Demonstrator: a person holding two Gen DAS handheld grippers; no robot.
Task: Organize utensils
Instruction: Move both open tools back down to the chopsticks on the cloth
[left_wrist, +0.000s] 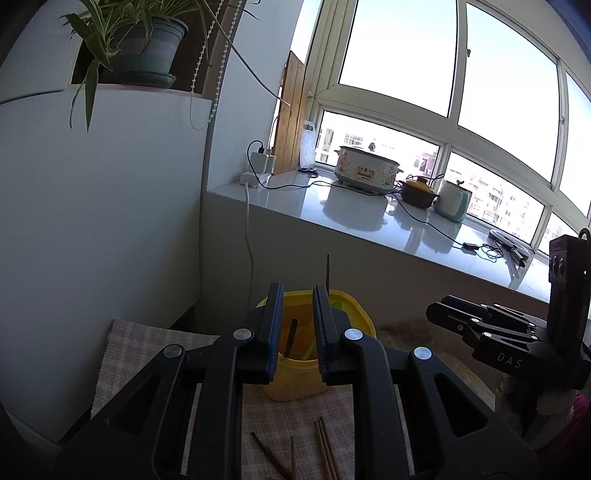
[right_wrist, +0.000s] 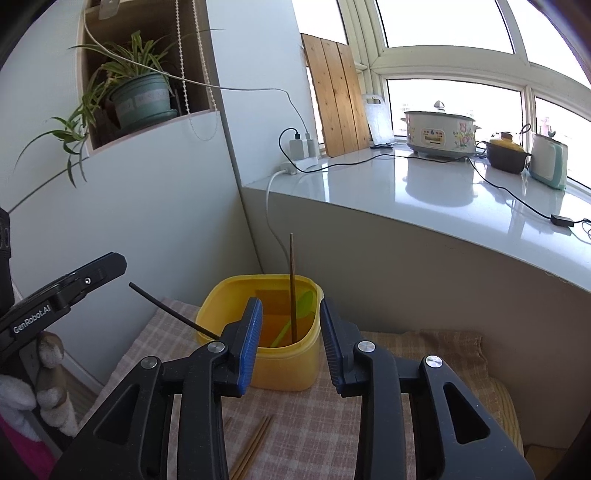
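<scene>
Chopsticks (right_wrist: 255, 446): loose on the checked cloth (right_wrist: 314, 424), long axis running toward the yellow tub (right_wrist: 291, 369)
Left claw (left_wrist: 295, 332): slightly open, empty, directly above them
Right claw (right_wrist: 290, 343): open wider, empty, beside

A yellow tub (right_wrist: 284, 365) on the checked cloth (right_wrist: 314, 424) holds an upright brown chopstick (right_wrist: 291, 280) and a green spoon (right_wrist: 295, 314); loose chopsticks (right_wrist: 255, 446) lie before it.

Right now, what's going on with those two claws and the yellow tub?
Both grippers open, empty. Left gripper, right gripper. Yellow tub holds chopsticks, green spoon. Loose chopsticks on cloth.
</scene>
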